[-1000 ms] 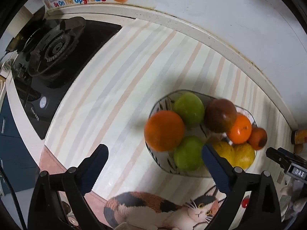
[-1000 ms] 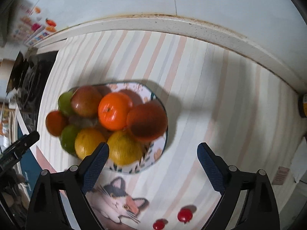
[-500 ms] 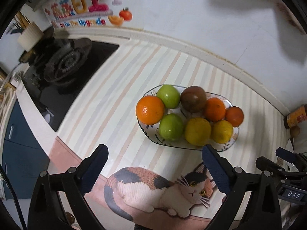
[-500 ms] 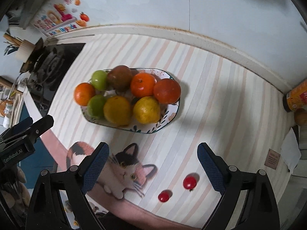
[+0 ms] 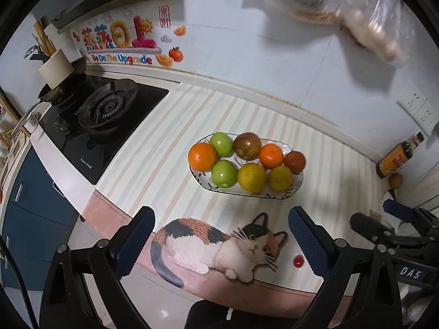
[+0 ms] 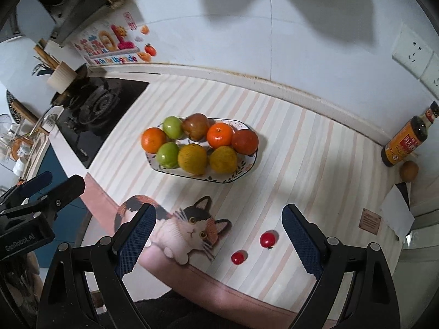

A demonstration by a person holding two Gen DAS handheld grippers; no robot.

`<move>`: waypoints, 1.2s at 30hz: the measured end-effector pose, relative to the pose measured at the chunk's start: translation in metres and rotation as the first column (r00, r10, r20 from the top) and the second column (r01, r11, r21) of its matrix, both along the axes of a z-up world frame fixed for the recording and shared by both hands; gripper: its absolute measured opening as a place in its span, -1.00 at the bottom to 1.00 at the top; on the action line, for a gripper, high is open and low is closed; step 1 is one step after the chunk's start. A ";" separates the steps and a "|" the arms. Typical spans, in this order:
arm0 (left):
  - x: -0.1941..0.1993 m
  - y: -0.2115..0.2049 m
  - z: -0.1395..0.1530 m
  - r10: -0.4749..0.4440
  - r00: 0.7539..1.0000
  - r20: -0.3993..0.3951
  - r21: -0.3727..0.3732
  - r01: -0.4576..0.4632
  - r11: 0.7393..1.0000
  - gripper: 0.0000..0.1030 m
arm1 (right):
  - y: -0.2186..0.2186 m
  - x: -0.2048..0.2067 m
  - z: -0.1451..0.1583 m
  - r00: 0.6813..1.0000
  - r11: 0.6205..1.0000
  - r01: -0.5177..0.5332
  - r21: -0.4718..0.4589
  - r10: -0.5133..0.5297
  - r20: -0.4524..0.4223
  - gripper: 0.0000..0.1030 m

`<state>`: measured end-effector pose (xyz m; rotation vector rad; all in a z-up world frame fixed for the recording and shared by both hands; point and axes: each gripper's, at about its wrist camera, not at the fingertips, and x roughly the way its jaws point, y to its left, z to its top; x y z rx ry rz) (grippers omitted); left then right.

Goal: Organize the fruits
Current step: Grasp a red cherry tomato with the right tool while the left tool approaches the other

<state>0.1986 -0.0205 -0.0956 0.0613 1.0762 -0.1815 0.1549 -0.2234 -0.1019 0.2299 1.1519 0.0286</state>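
Both the left claw (image 5: 219, 235) and right claw (image 6: 219, 230) are held wide open above the bench (image 6: 301, 142) front edge, well apart from the fruit plate (image 6: 247, 168)

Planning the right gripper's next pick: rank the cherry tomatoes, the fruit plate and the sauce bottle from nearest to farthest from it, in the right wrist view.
1. Cherry tomatoes: on the mat just ahead of the open right gripper.
2. Fruit plate: farther ahead, slightly left.
3. Sauce bottle: far right, by the wall.
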 end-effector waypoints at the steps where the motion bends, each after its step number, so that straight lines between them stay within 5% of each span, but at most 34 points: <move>1: -0.005 0.000 0.005 0.001 1.000 0.008 0.001 -0.001 1.000 0.94 | 0.001 -0.006 0.006 1.000 1.000 -0.003 0.003 0.003 0.009 0.85; 13: -0.043 0.006 0.040 -0.003 0.998 0.056 -0.032 0.005 0.999 0.94 | 0.001 -0.044 0.060 0.995 1.000 -0.005 -0.021 0.007 0.096 0.85; 23: -0.053 0.007 0.050 0.005 0.997 0.079 -0.014 -0.004 1.000 0.94 | 0.000 -0.052 0.072 0.993 1.000 -0.008 -0.005 0.008 0.121 0.85; 30: -0.039 0.001 0.033 0.011 0.998 0.054 0.048 -0.014 0.999 0.94 | -0.016 -0.043 0.045 0.997 0.998 0.027 0.056 -0.030 0.066 0.85; 36: -0.023 -0.013 -0.008 0.015 1.000 -0.002 0.095 -0.015 0.995 0.99 | -0.050 -0.029 -0.027 0.992 0.992 0.107 0.069 -0.102 -0.068 0.85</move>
